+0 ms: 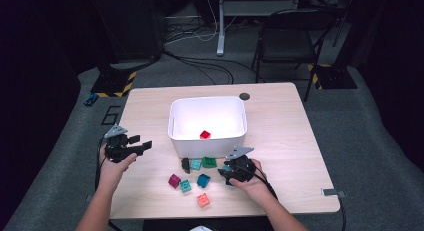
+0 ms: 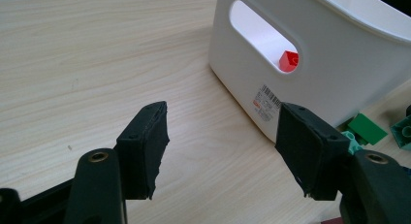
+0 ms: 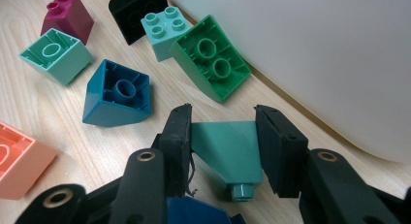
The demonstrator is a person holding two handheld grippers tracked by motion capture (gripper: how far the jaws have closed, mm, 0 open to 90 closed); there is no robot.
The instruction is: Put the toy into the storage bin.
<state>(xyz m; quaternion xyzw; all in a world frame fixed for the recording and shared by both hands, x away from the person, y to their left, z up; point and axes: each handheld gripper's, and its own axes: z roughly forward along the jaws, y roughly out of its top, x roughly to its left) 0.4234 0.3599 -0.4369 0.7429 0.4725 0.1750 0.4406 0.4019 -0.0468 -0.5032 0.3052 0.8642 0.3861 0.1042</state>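
One red brick (image 1: 205,134) lies in our white bin (image 1: 175,122); our right tongs (image 3: 224,132) grip a teal brick (image 3: 228,153), left tongs (image 2: 223,136) wide; seven wait near the worktop's (image 1: 290,141) front edge.

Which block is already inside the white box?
The red block. It lies alone on the floor of the white box, while all the other blocks lie on the table in front of it, one teal block held in the right tongs.
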